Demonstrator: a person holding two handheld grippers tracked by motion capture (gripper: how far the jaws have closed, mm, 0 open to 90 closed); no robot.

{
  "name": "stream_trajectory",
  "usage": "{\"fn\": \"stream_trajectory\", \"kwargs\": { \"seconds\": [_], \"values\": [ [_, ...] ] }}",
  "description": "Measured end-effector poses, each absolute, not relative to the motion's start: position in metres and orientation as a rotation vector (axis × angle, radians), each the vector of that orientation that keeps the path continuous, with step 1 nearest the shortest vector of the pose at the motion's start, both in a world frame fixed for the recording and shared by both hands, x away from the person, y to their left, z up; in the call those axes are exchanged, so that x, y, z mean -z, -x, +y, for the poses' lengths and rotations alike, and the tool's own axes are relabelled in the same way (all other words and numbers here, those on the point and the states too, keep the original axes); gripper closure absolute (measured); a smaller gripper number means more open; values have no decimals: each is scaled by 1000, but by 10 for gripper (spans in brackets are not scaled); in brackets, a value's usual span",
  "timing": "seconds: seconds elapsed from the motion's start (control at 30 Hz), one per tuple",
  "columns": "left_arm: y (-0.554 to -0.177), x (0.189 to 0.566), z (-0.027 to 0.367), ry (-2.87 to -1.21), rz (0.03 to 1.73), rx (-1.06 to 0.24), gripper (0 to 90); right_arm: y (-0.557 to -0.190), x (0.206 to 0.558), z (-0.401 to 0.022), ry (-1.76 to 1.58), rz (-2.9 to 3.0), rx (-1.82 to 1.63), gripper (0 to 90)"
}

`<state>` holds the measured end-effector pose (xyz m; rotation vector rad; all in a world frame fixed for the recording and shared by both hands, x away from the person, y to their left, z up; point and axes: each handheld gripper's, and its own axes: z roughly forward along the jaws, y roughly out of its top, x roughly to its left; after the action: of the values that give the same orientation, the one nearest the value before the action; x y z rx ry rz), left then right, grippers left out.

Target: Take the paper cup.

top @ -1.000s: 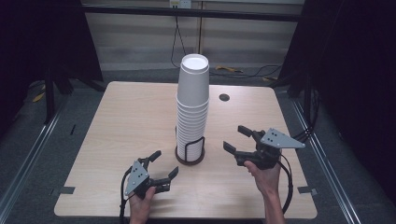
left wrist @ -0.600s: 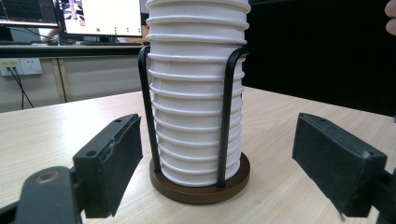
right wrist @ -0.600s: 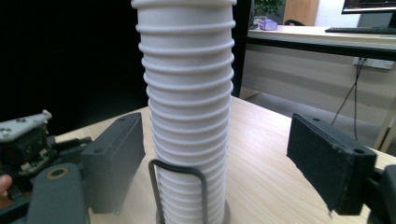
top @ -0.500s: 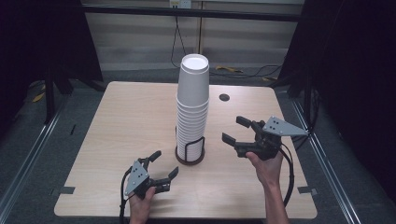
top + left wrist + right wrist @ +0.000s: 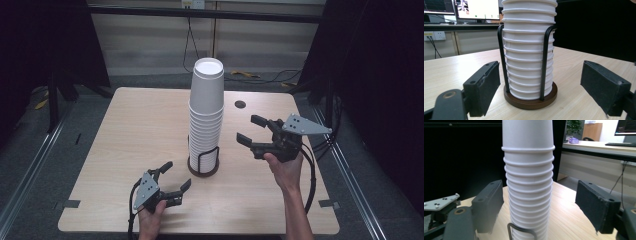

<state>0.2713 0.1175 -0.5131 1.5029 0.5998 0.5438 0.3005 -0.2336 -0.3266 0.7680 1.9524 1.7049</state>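
Nearest the bottom edge of the high view, a little left of centre, the left gripper (image 5: pixel 173 182) sits low over the wooden table (image 5: pixel 125 135), held in a hand that comes up from the frame's lower border. Its jaws stand apart with nothing between them; in the left gripper view the two black pads flank the bottom of the stack without touching it.

Just above and right of that gripper, at the frame's centre, is the stack of white paper cups (image 5: pixel 206 117). It stands upright in a black wire holder (image 5: pixel 203 161) on a round dark base, and its top cup reaches well up into the upper half of the frame. In the left gripper view the holder's wire loops run up the lower cups.

To the right of the stack, at mid-height of the frame, the right gripper (image 5: pixel 254 131) is held off the table, jaws wide and empty, pointing left at the cups. The right gripper view shows the stack's ribbed rims between its pads, clear of both.

Farther back, a small dark hole (image 5: pixel 240 104) marks the tabletop.
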Motion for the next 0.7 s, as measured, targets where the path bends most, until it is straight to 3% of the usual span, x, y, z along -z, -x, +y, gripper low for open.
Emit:
{"fn": "stream_trajectory", "kwargs": {
  "seconds": [0.7],
  "values": [
    [-270, 514, 116, -1490, 612, -521, 157, -319, 295, -220, -719, 2004, -1698, 220]
  ]
}}
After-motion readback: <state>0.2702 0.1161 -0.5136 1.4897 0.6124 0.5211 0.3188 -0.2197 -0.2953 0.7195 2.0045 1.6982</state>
